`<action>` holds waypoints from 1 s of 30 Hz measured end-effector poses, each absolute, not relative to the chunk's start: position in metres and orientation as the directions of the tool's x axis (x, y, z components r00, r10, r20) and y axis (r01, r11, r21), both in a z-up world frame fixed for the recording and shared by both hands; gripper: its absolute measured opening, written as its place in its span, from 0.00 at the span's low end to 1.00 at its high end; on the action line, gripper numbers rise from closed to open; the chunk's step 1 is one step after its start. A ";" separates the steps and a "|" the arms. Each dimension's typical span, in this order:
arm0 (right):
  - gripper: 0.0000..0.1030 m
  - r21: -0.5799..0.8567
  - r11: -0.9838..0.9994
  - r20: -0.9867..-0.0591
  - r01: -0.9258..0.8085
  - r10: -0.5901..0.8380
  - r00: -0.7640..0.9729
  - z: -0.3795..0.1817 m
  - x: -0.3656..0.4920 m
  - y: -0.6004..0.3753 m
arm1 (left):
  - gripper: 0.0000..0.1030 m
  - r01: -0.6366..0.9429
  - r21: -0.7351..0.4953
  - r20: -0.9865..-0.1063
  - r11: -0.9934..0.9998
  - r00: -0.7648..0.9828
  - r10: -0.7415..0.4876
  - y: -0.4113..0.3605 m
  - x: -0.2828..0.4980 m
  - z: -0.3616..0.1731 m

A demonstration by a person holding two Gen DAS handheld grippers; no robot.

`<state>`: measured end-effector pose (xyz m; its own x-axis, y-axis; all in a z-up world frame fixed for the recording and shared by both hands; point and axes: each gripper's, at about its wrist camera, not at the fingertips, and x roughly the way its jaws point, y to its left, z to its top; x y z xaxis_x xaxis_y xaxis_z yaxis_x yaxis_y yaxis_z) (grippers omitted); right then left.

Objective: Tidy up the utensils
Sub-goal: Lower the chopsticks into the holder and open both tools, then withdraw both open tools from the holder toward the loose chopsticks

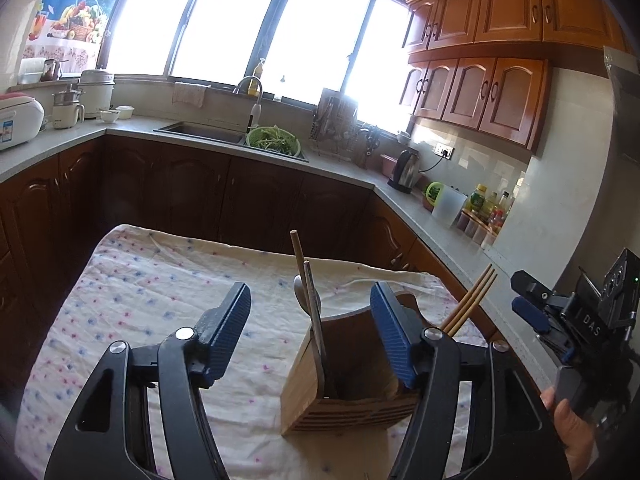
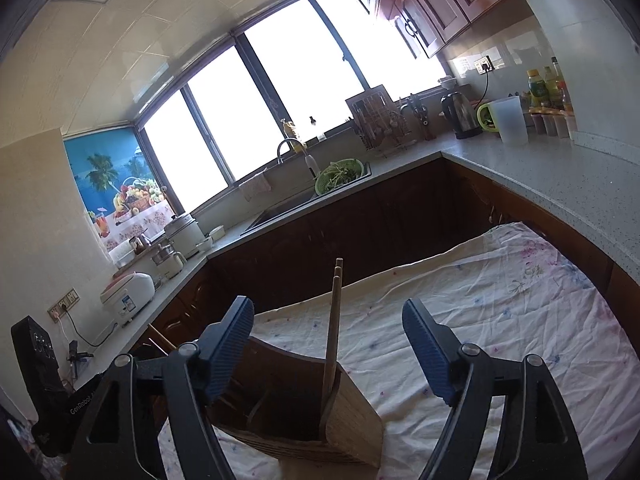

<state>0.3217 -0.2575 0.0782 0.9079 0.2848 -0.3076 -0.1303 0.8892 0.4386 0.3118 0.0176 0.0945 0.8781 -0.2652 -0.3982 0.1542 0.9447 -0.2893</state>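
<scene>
The slatted wooden utensil holder [image 1: 352, 376] stands on a table draped in a white cloth with small blue and pink flowers [image 1: 132, 296], near its front edge. In one compartment a metal spoon [image 1: 308, 300] leans beside a dark wooden chopstick [image 1: 298, 256]; a pair of light bamboo chopsticks [image 1: 472, 300] leans out of the far side. The left gripper [image 1: 312, 340] hovers just before the holder, its blue-padded jaws spread wide and gripping nothing. The right gripper [image 2: 328, 354] is likewise wide and empty, with the holder [image 2: 352, 420] low between its fingers [image 2: 428, 352] and untouched. Behind, a green colander of vegetables [image 1: 274, 142] sits in the sink [image 1: 200, 132]
</scene>
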 end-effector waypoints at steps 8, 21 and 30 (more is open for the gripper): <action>0.96 0.450 0.884 -0.308 -0.128 0.287 0.907 0.080 0.290 -0.268 | 0.81 0.142 -0.284 -0.419 0.948 0.871 -0.256 0.022 0.280 0.092; 0.97 0.432 0.899 -0.370 -0.074 0.252 0.894 0.055 0.218 -0.283 | 0.83 0.159 -0.281 -0.520 0.947 0.803 -0.289 0.012 0.226 0.052; 0.97 0.396 0.918 -0.451 -0.019 0.212 0.867 0.023 0.178 -0.293 | 0.83 0.158 -0.274 -0.610 0.949 0.734 -0.298 0.000 0.197 0.015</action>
